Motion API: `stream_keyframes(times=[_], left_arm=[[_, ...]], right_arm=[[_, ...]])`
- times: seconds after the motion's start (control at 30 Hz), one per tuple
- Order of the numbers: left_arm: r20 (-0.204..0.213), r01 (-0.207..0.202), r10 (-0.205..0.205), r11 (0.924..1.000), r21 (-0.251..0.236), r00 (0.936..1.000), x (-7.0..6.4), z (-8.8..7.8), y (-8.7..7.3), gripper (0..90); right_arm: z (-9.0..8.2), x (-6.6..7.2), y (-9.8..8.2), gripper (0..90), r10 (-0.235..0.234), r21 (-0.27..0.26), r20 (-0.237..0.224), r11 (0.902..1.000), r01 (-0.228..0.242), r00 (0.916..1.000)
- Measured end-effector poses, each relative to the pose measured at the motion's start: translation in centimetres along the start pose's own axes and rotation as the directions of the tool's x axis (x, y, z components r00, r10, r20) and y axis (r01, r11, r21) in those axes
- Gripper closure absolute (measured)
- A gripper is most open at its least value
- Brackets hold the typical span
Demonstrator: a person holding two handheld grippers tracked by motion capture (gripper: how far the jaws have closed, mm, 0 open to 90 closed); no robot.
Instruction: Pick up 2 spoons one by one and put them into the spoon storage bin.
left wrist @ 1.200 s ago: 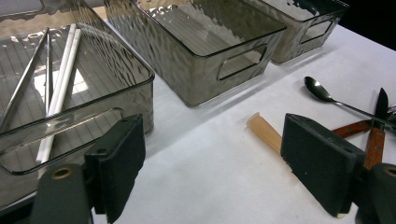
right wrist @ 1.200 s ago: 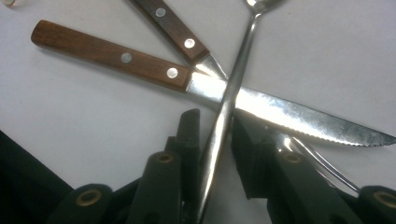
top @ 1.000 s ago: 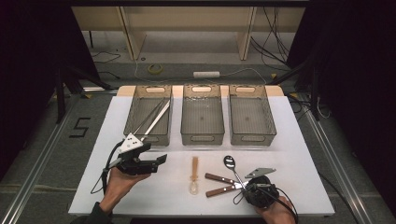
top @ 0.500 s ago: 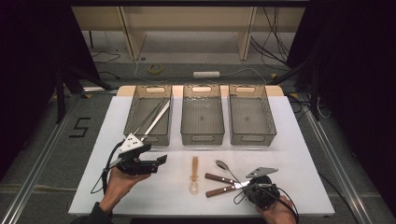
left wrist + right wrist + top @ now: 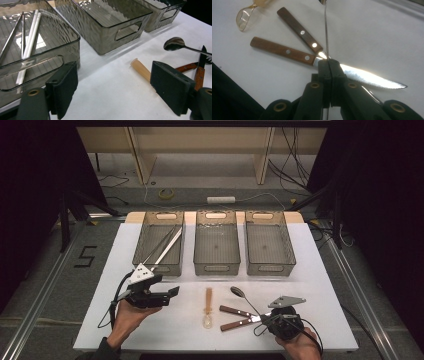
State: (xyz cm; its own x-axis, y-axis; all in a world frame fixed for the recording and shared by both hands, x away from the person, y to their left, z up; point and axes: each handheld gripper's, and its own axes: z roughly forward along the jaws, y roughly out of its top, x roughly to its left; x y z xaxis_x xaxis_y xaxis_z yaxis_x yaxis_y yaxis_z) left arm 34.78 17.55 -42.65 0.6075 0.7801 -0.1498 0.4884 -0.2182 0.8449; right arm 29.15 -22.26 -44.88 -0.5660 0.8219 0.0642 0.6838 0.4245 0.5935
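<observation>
The metal spoon [image 5: 238, 292] lies on the white table [image 5: 320, 270], its thin handle clamped between the closed jaws of my right gripper [image 5: 328, 65], just above two wooden-handled knives [image 5: 239, 317]. My left gripper [image 5: 113, 87] is wide open, holding nothing, near the left bin [image 5: 159, 242].

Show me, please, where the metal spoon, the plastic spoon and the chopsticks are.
metal spoon [image 5: 174, 44], left gripper view, on its bowl.
plastic spoon [image 5: 208, 306], high view, on its handle.
chopsticks [image 5: 32, 33], left gripper view, on their shafts inside the bin.
</observation>
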Motion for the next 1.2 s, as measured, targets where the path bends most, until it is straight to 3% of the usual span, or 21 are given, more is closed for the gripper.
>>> stream_keyframes(times=[0.37, 0.7, 0.83, 1.2], left_arm=[[0.006, 0.007, -0.007, 0.9998, 0.017, 1.0, -0.3, 0.3, -0.1, 21.4], [0.002, 0.025, -0.025, 0.9995, 0.018, 0.9997, -0.7, 0.4, -0.1, 21.0], [0.001, 0.048, -0.048, 0.9986, 0.019, 0.9988, -0.6, 0.5, -0.1, 21.0], [-0.005, 0.03, -0.029, 0.9995, 0.011, 0.9996, -1.0, 0.5, -0.2, 20.8]], right_arm=[[-0.9, -1.3, 2.0, 90.0, -0.018, -0.078, 0.013, 0.9968, 0.019, 0.9997], [-1.2, -2.2, 5.5, 90.0, -0.034, -0.147, 0.021, 0.9885, 0.036, 0.9992], [-1.0, -2.5, 7.2, 90.0, -0.038, -0.164, 0.025, 0.9857, 0.041, 0.999], [0.3, -2.7, 10.8, 90.0, -0.043, -0.179, 0.04, 0.9827, 0.05, 0.9983]])
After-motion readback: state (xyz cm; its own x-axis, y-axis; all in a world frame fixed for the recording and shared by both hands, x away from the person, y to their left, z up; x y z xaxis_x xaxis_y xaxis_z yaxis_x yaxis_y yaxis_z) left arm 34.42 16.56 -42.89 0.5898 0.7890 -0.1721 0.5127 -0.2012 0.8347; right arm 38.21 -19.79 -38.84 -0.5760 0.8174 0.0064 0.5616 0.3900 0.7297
